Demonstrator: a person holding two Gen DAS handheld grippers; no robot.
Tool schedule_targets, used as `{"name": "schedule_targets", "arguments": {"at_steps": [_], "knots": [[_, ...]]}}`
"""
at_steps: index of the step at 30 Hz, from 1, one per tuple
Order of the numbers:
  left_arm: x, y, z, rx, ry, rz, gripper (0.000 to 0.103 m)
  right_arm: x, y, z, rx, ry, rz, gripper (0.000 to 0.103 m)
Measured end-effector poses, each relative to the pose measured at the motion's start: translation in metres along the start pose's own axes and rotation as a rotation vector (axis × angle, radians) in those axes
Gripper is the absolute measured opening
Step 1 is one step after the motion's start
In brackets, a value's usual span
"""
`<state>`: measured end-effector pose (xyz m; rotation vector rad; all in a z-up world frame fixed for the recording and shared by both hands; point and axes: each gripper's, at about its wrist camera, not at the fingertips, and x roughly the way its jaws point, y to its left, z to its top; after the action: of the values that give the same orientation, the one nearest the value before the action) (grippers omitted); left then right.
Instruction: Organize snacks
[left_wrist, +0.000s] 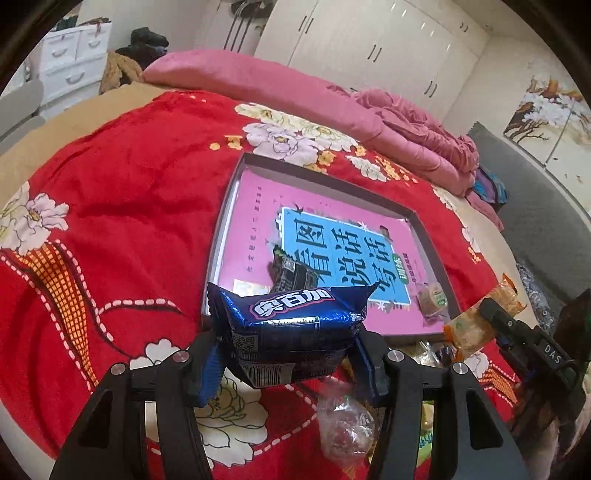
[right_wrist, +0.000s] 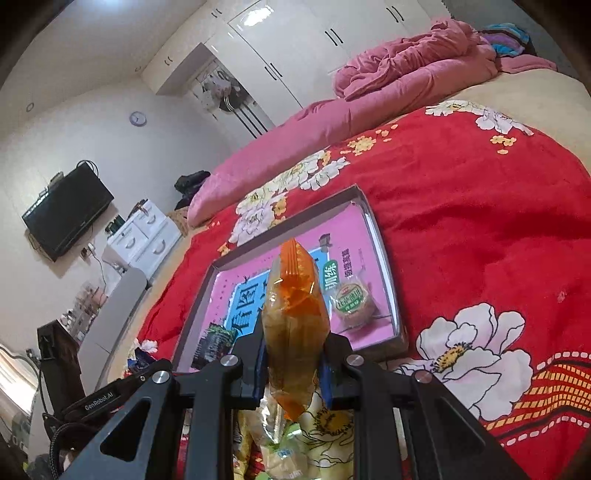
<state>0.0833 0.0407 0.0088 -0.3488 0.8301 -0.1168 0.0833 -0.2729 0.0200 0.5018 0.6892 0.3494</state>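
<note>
The left gripper (left_wrist: 291, 345) was clamped on a blue biscuit pack (left_wrist: 291, 325), held just short of the shallow tray's (left_wrist: 221, 206) near edge. The right gripper (right_wrist: 293, 363) pinched an orange-and-clear snack bag (right_wrist: 295, 314) by its thin middle, above the same edge. That slick, narrow hold could slip, dropping the bag outside the tray or onto the round cake (right_wrist: 351, 299) already inside.

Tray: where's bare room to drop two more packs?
Tray far half is bare up to the back rim, as is the middle between dark packet and round cake. The near corners hold those snacks; loose wrappers crowd the blanket in front.
</note>
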Motion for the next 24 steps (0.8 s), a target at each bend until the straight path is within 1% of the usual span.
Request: {"name": "schedule_targets", "arguments": {"at_steps": [12, 19, 24], "knots": [[0.003, -0.002, 0.01, 0.019, -0.027, 0.02, 0.059, 0.004, 0.008, 0.006, 0.002, -0.026, 0.008, 0.023], [0.009, -0.002, 0.018, 0.018, -0.033, 0.037, 0.059, 0.006, 0.013, 0.011, -0.015, -0.047, -0.012, 0.023], [0.018, -0.006, 0.025, 0.037, -0.031, 0.055, 0.059, 0.009, 0.012, 0.013, -0.006, -0.053, -0.022, 0.023]]}}
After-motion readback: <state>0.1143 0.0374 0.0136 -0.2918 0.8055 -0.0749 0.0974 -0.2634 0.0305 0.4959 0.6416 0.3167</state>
